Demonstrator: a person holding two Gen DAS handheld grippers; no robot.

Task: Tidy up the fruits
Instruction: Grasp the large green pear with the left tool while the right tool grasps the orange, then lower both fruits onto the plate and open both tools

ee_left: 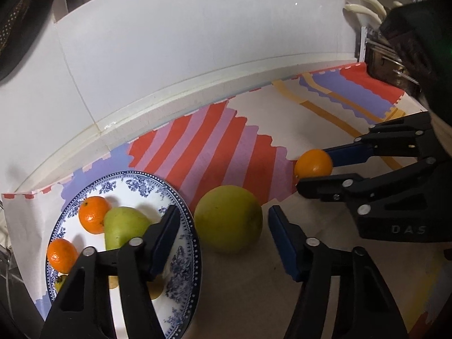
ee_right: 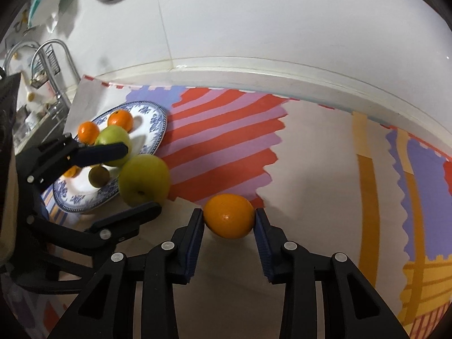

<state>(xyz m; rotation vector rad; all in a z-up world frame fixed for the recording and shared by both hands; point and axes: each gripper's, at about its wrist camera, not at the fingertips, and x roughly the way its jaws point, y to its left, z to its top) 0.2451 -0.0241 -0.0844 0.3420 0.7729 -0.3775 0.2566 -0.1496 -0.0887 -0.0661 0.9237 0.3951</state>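
Left tongs (ee_left: pixel 223 243) stand half wide around the big green fruit (ee_left: pixel 228 221) beside the plate (ee_left: pixel 180 254), not squeezing it yet. Right tongs (ee_right: pixel 228 220) pinch the orange (ee_right: pixel 229 216) on the mat (ee_right: pixel 226 130), likely to carry it to the plate with the other fruit.

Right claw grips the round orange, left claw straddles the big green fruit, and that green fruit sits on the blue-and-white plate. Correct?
Not quite: the left wrist view shows the big round green fruit on the patterned mat, beside the blue-and-white patterned plate, not on it. The rest holds.
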